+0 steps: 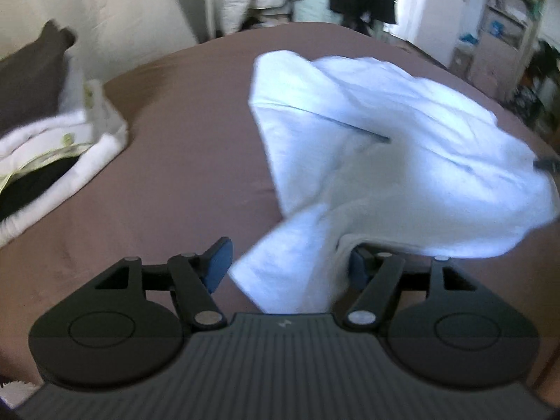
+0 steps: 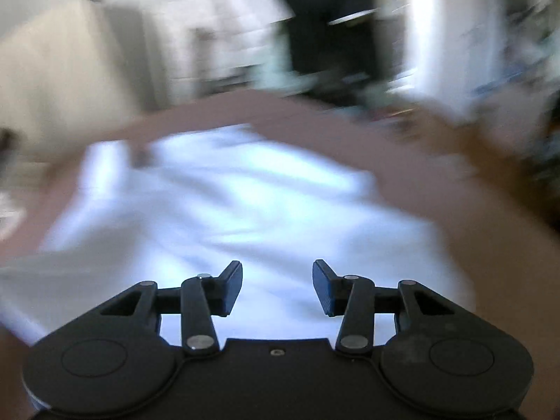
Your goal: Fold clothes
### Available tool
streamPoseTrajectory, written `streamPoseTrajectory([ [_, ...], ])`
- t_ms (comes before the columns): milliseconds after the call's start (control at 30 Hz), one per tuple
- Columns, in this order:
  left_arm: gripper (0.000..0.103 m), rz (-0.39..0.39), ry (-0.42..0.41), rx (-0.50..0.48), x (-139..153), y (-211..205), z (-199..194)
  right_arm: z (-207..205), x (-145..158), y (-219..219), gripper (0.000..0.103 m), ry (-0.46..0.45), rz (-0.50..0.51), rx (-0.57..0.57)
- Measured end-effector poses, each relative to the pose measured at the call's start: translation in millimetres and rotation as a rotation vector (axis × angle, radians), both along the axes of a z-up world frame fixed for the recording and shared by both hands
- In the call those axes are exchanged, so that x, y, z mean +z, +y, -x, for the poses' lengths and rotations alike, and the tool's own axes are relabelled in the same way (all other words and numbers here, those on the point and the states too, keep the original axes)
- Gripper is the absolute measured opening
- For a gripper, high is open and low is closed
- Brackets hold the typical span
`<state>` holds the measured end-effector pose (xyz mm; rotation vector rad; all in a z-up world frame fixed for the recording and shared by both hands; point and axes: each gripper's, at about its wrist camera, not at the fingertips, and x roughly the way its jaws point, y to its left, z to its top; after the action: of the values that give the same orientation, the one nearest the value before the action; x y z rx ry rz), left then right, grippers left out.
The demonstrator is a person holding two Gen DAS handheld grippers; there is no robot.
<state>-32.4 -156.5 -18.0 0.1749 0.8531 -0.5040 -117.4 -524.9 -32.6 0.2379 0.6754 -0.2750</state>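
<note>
Fold is at an early stage, judging by the lay of things. The white garment (image 1: 367, 147), prob. a T-shirt or light top, lies crumpled on the brown bed sheet (image 1: 182, 175), centre to right in the left wrist view, bunched w/ a diagonal crease and no flat panel yet. One strip of it trails toward the near edge, running between the left gripper's (image 1: 288, 267) fingers. No clean fold visible. Left to do, as I read it: spread it flat, then fold.

At the far left of the bed sits a pile of white and dark clothes (image 1: 52, 161), w/ a brown pillow (image 1: 31, 70) behind. Can't tell whether that pile is folded or waiting.

Left gripper: jaws wide apart. The cloth strip passes thru the gap and drapes over the right blue pad (image 1: 360, 269); the left pad is clear of it. Not pinched.

Right gripper (image 2: 277, 287): jaws also spread, nothing between them. It hovers over the near part of the garment (image 2: 245, 210); heavy blur in this view, so contact w/ the cloth can't be judged. In the left view a dark tip (image 1: 546, 164) shows at the garment's right edge, too blurred to identify.
</note>
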Motion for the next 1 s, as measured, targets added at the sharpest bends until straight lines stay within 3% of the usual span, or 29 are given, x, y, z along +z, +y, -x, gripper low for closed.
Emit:
streamPoseTrajectory([
  [67, 0.068, 0.053, 0.027, 0.019, -5.5, 12.8, -5.6, -8.6, 1.3, 24.6, 0.05, -0.026, -0.05, 0.164],
  [133, 0.064, 0.104, 0.102, 0.018, -17.3, 17.7, -6.2, -15.5, 3.2, 58.3, 0.054, -0.039, -0.028, 0.341],
  [167, 0.054, 0.113, 0.133, 0.015, -25.3, 17.9, -9.2, -19.8, 0.7, 74.6, 0.057, -0.04, -0.011, 0.413],
  [200, 0.034, 0.111, 0.16, 0.015, -34.5, 15.2, -13.8, -26.4, -2.5, 92.7, 0.062, -0.035, 0.016, 0.478],
  [267, 0.01, 0.095, 0.172, 0.015, -43.1, 8.9, -16.8, -39.5, -9.3, 128.9, 0.063, -0.024, 0.074, 0.607],
  [333, 0.006, 0.08, 0.153, 0.007, -44.8, 3.4, -16.4, -52.5, -19.4, 162.5, 0.064, 0.016, 0.16, 0.711],
  [433, 0.005, 0.078, 0.068, -0.027, -29.5, 3.4, 0.1, -74.0, -45.0, 196.5, 0.063, 0.079, 0.299, 0.714],
  [500, 0.004, 0.125, 0.04, -0.07, -17.7, 5.9, 8.5, -88.5, -57.3, 207.9, 0.062, 0.083, 0.357, 0.669],
  [567, 0.004, 0.193, 0.027, -0.129, -6.4, 7.9, 16.3, -95.2, -59.1, 206.9, 0.037, 0.04, 0.356, 0.613],
  [600, 0.004, 0.216, 0.013, -0.161, -2.4, 6.8, 20.9, -94.3, -56.3, 200.9, 0.001, 0.014, 0.322, 0.594],
  [633, 0.005, 0.238, -0.003, -0.193, 1.5, 5.6, 25.6, -91.0, -48.2, 189.0, 0.003, -0.016, 0.262, 0.558],
  [667, 0.011, 0.235, -0.036, -0.192, 5.5, 4.1, 29.5, -87.6, -40.1, 177.1, 0.003, -0.046, 0.202, 0.522],
  [733, 0.059, 0.174, -0.12, -0.128, 11.3, 0.5, 33.7, -79.7, -28.5, 144.5, 0.002, -0.096, 0.045, 0.426],
  [767, 0.094, 0.145, -0.164, -0.078, 12.2, 0.9, 33.6, -75.0, -24.5, 125.2, 0.002, -0.115, -0.036, 0.368],
  [800, 0.098, 0.116, -0.209, -0.026, 13.0, 1.6, 33.5, -69.2, -22.3, 107.5, 0.002, -0.119, -0.057, 0.298],
  [867, 0.098, 0.144, -0.168, 0.017, 12.0, 11.6, 25.4, -60.6, -22.9, 86.5, 0.002, -0.071, 0.068, 0.149],
  [900, 0.098, 0.16, -0.143, 0.038, 11.5, 16.8, 21.1, -59.7, -26.9, 78.2, 0.002, -0.005, 0.154, 0.061],
  [1000, 0.098, 0.202, -0.041, 0.092, -1.8, 26.9, 5.7, -76.0, -50.6, 39.4, 0.008, 0.243, 0.233, -0.148],
])
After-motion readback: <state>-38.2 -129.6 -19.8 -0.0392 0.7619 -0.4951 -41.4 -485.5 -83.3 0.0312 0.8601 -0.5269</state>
